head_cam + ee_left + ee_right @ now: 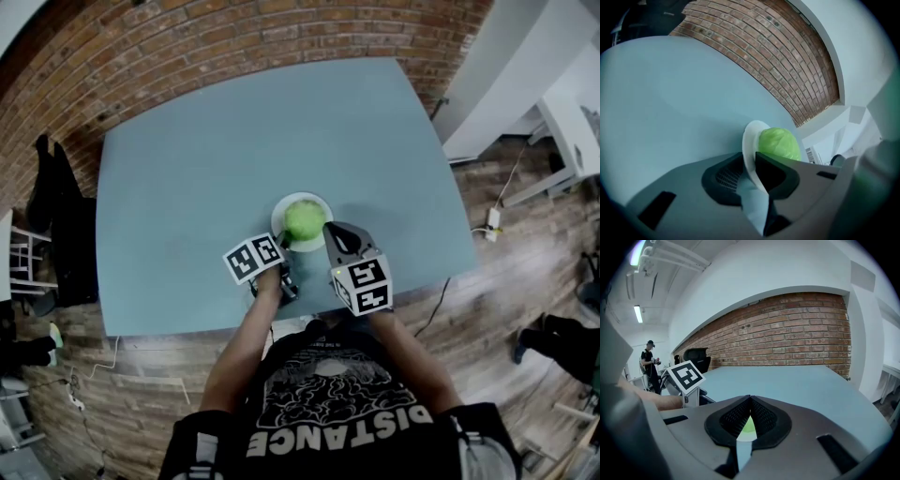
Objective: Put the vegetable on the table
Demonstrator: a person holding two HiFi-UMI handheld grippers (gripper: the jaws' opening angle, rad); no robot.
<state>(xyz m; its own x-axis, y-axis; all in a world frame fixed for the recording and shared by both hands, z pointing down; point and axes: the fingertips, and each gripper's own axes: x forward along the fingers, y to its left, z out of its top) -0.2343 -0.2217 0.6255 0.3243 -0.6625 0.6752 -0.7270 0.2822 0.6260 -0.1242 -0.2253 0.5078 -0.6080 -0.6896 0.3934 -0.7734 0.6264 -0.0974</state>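
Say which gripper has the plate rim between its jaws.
The left gripper: the white plate has its rim between that gripper's parted jaws. The right gripper has its jaws meeting at the tips, empty, beside the cabbage.

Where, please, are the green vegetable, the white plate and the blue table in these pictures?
green vegetable (304, 220): head view, middle of its top.
white plate (749, 140): left gripper view, its rim.
blue table (234, 141): head view, bare top.
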